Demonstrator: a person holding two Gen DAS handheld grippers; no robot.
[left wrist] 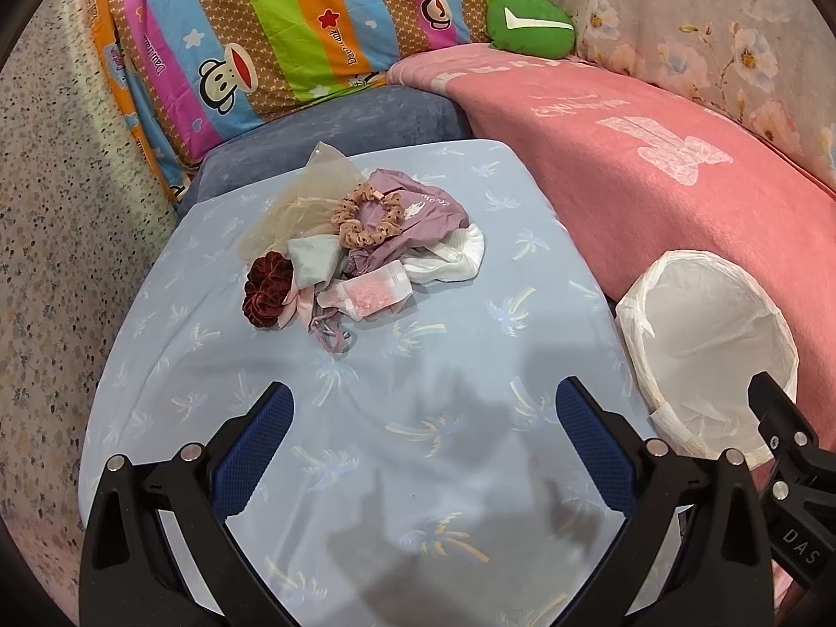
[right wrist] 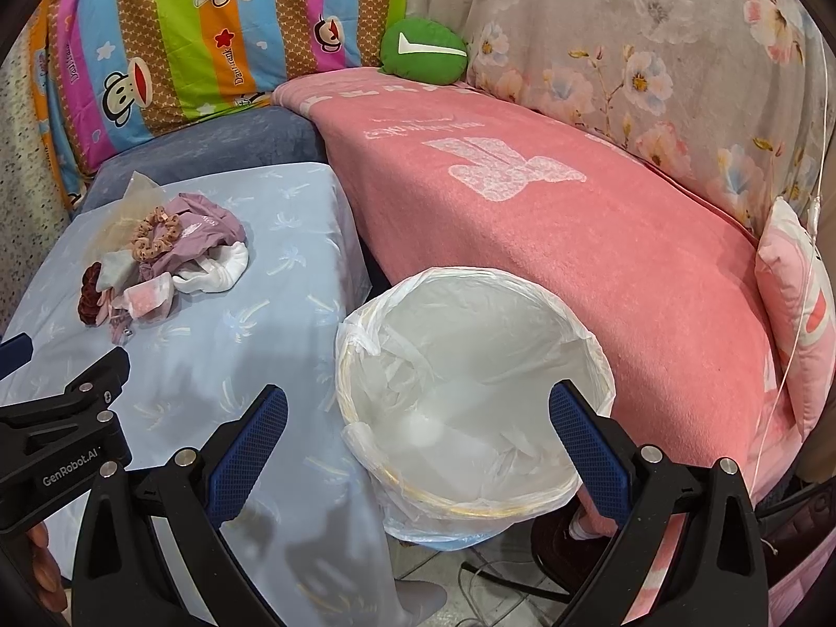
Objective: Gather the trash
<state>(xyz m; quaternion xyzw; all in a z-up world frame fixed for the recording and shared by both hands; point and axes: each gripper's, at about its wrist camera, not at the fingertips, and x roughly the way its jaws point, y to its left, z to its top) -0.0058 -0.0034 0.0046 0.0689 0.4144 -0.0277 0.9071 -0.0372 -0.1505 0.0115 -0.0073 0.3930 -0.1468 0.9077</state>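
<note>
Pre-grasp step: left gripper [left wrist: 423,407] and right gripper [right wrist: 418,413] both gaped wide, empty. Next move likely needed reaching far to the pile [left wrist: 360,245], then lined bin [right wrist: 470,386].

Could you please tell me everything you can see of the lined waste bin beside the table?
The waste bin is round, open-topped and upright, lined with a thin, crinkled white plastic bag folded over its rim. A yellowish hoop shows through the liner. It looks empty. It stands on the floor between the blue-covered table and the pink blanket, below the open right gripper.
</note>
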